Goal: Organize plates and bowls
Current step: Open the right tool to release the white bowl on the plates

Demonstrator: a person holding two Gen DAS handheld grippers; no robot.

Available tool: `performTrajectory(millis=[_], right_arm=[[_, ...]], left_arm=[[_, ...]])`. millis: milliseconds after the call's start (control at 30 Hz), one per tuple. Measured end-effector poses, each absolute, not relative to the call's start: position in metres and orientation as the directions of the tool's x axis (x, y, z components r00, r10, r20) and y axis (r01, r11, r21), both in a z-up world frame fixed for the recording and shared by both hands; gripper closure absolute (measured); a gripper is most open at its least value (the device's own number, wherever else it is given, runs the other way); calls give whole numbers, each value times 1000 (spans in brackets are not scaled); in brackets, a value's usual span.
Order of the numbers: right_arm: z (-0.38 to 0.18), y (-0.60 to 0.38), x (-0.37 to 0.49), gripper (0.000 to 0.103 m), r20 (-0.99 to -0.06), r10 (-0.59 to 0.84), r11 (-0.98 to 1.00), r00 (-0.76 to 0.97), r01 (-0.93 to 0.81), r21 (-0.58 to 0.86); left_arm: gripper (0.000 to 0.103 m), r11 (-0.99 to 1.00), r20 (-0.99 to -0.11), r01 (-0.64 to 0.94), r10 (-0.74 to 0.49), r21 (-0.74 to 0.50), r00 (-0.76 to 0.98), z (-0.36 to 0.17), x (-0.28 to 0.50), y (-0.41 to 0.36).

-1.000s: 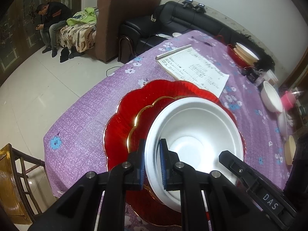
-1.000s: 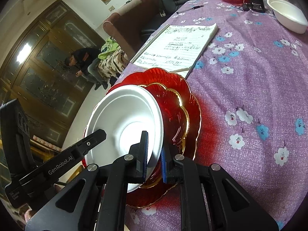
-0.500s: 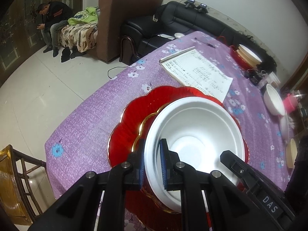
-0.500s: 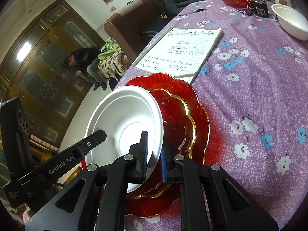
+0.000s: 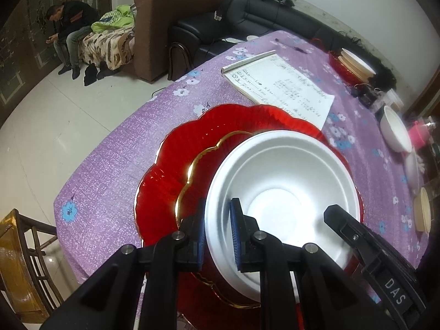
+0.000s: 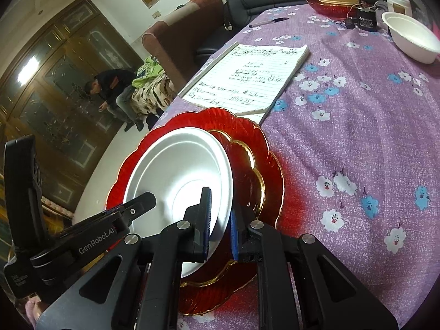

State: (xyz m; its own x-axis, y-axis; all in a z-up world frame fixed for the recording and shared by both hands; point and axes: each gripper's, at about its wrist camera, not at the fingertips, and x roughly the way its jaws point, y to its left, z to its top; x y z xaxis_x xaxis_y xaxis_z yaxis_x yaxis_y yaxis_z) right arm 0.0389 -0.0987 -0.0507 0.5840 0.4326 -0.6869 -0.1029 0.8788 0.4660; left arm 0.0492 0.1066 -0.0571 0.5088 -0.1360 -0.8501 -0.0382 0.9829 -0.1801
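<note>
Left wrist view showed the left gripper [image 5: 218, 233] straddling the near-left rim of the white bowl [image 5: 283, 189], one blue pad outside the wall and one inside; its jaws were opening, with the rim between them. The bowl sat over a small red plate [image 5: 198, 181] with a gold edge, which lay on a larger red plate [image 5: 176, 165] on the purple floral cloth [image 5: 110, 170]. Right wrist view showed the right gripper [image 6: 220, 225] pinching the bowl's [image 6: 176, 176] opposite rim, pads nearly together on the thin wall. A notebook [image 6: 247, 79] lay just beyond the plates, its near corner overlapping the large one. A second white bowl [image 6: 412, 37] stood well apart.
</note>
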Motion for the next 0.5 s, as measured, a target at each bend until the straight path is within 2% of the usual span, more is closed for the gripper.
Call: performTrajectory(millis=[67, 100, 133, 167, 233, 300, 400, 500], right_arm=[[-49, -98, 37, 87, -693, 420, 889, 587, -113, 443], [-47, -98, 36, 82, -691, 410, 895, 595, -116, 431], [-46, -99, 34, 70, -684, 408, 896, 604, -119, 429], [-44, -101, 31, 64, -664, 421, 888, 618, -131, 441], [-41, -103, 28, 60, -652, 417, 888, 634, -131, 440], [-39, -107, 25, 59, -648, 394, 899, 652, -124, 421], [-37, -121, 20, 59, -612, 416, 880, 672, -128, 458], [-33, -133, 13, 57, -583, 389, 883, 714, -109, 456]], left_arm=[[85, 985, -853, -43, -124, -169, 506, -56, 48, 106], [78, 985, -853, -45, -120, -166, 508, -55, 47, 106], [74, 986, -852, -48, -115, -162, 511, -54, 46, 106], [67, 985, -846, -47, -117, -164, 520, -52, 44, 106], [59, 989, -832, -45, -96, -143, 546, -46, 39, 105], [43, 994, -812, -53, -48, -97, 581, -38, 33, 104], [39, 995, -776, -80, 9, -54, 631, -26, 24, 108], [38, 992, -739, -104, 14, -76, 673, -13, 15, 115]])
